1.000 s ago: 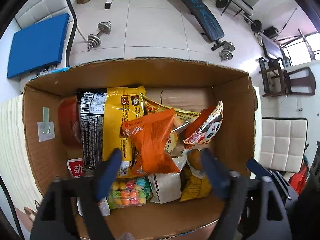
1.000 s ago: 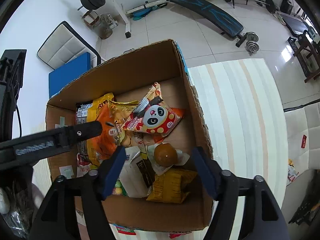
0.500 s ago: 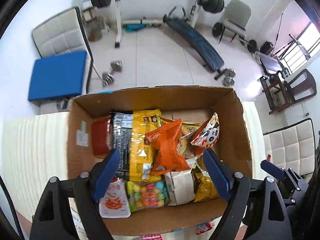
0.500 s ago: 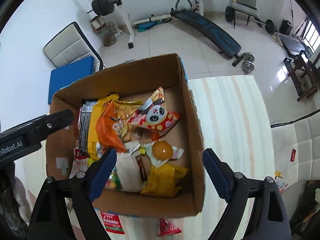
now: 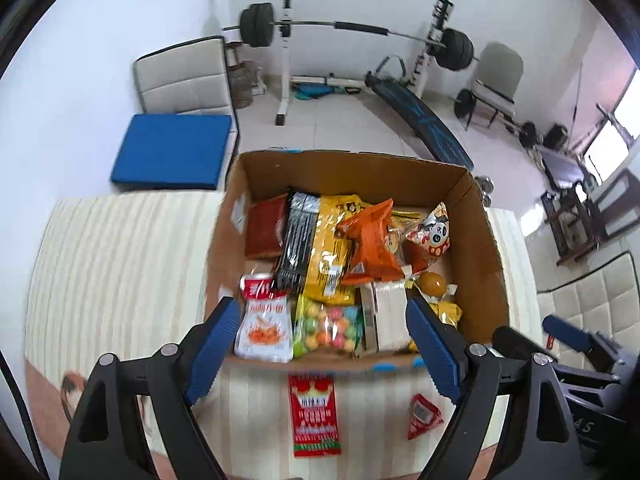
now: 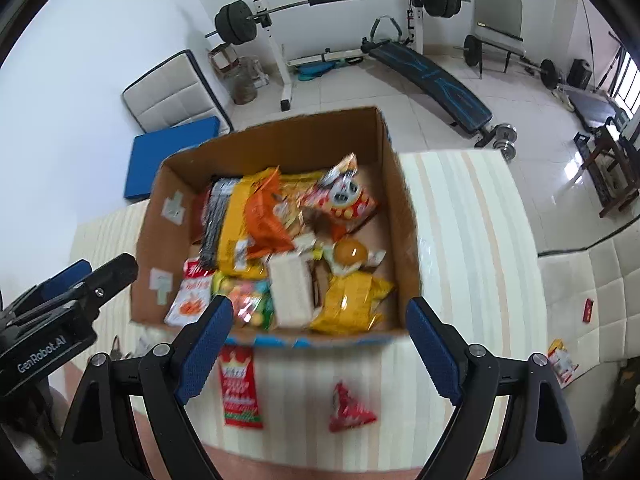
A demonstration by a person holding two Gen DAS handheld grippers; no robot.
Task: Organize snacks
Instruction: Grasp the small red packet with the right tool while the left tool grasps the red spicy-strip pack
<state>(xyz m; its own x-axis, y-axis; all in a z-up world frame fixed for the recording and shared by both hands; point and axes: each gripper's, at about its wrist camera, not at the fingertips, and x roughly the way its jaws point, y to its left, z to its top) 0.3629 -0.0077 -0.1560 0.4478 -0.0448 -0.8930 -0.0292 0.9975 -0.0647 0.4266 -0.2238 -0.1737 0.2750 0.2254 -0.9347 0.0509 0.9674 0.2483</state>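
A cardboard box (image 5: pixel 476 216) (image 6: pixel 402 216) stands on a striped cloth, filled with several snack packs: a yellow bag (image 5: pixel 330 240), an orange bag (image 5: pixel 370 240) (image 6: pixel 262 220), a panda pack (image 5: pixel 430 236) (image 6: pixel 346 196) and a candy-ball bag (image 5: pixel 326 326). In front of the box lie a red flat pack (image 5: pixel 315 414) (image 6: pixel 239 392) and a small red triangular pack (image 5: pixel 423 420) (image 6: pixel 349 408). My left gripper (image 5: pixel 323 342) hangs open above the box's near edge, nothing between its fingers. My right gripper (image 6: pixel 318 346) is open too, held above the same edge.
The striped table cloth (image 5: pixel 116 264) (image 6: pixel 476 248) spreads left and right of the box. Behind it are a blue mat (image 5: pixel 172 150), a barbell rack (image 5: pixel 286 40), a slanted bench (image 6: pixel 432 76) and chairs. The other gripper shows at each view's side edge.
Both grippers have lifted and pulled back from inside the box, so the whole box and the two red packs in front now show. The right jaws stand wider than before.
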